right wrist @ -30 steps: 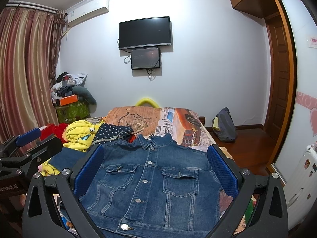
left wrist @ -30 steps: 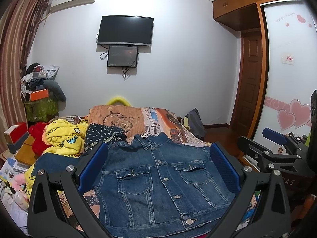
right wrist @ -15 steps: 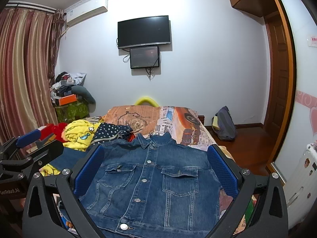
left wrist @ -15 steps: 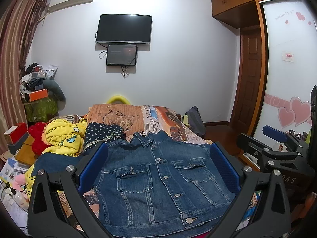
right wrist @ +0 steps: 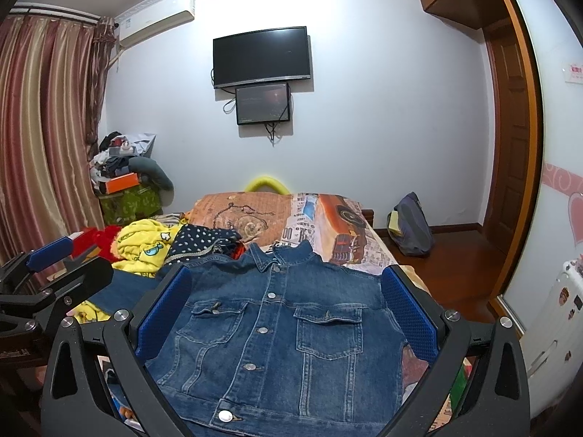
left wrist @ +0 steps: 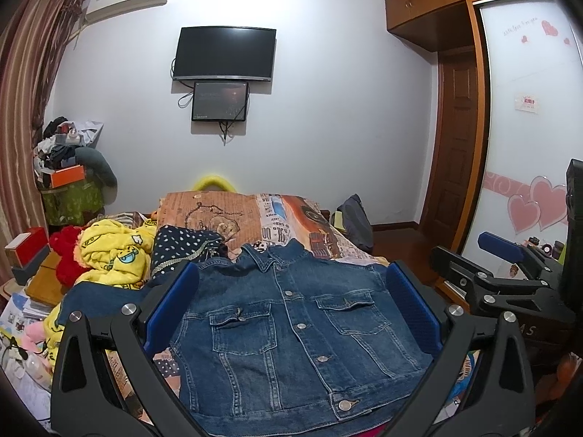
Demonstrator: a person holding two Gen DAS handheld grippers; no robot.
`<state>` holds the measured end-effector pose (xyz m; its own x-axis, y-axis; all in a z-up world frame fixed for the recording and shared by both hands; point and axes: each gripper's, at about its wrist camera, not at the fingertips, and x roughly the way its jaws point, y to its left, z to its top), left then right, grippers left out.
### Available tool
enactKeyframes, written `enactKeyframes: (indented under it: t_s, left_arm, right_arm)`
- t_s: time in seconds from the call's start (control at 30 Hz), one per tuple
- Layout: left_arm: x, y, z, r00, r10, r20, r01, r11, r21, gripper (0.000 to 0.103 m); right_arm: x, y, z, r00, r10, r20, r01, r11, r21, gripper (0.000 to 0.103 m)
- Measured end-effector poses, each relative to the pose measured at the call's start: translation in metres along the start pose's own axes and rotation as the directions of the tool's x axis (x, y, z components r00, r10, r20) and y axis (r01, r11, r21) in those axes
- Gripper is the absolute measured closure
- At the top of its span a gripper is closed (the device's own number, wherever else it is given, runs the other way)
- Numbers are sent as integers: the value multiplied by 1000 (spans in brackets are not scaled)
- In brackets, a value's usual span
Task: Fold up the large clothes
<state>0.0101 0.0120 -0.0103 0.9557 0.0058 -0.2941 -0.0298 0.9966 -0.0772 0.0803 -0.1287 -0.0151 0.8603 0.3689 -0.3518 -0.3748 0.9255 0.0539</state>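
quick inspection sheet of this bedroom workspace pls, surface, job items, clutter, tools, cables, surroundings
surface: bed with printed cover, mostly covered.
job's things: denim jacket laid flat, front up, buttoned, collar toward the far wall.
clutter: yellow garment, polka-dot cloth and red plush left of the jacket.
grippers: left tool and right tool both open, empty, above the jacket.
cables: wires hang below the wall screens.
surroundings: TV, air conditioner, curtains, backpack on floor.

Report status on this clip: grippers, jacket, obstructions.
Left gripper and right gripper open, empty. Denim jacket flat, buttoned, unfolded. Yellow clothing beside it.
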Motion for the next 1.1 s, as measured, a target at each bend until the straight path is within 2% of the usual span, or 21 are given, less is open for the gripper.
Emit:
enactKeyframes:
  t_s: [0.5, 0.8, 0.87, 0.97, 1.1]
  left_arm:
    - [12, 9, -4, 1000, 16, -22, -16, 1000, -11, 0]
    - [39, 45, -2, 998, 52, -24, -53, 998, -30, 0]
    - [48, 58, -3, 997, 72, -20, -73, 997, -36, 0]
    - [65, 82, -8, 990, 143, -14, -143, 988, -53, 0]
    - [90, 122, -20, 975, 215, -49, -218, 974, -69, 0]
  right_arm:
    - [16, 3, 2, 1000, 1, -30, -1, 1000, -2, 0]
    - [52, 16, 3, 997, 27, -75, -28, 999, -16, 0]
    - [65, 19, 4, 995, 37, -93, -39, 999, -18, 0]
    - [88, 25, 3, 990, 44, -133, -47, 999, -19, 0]
    - [128, 34, 0, 978, 30, -205, -39, 999, -38, 0]
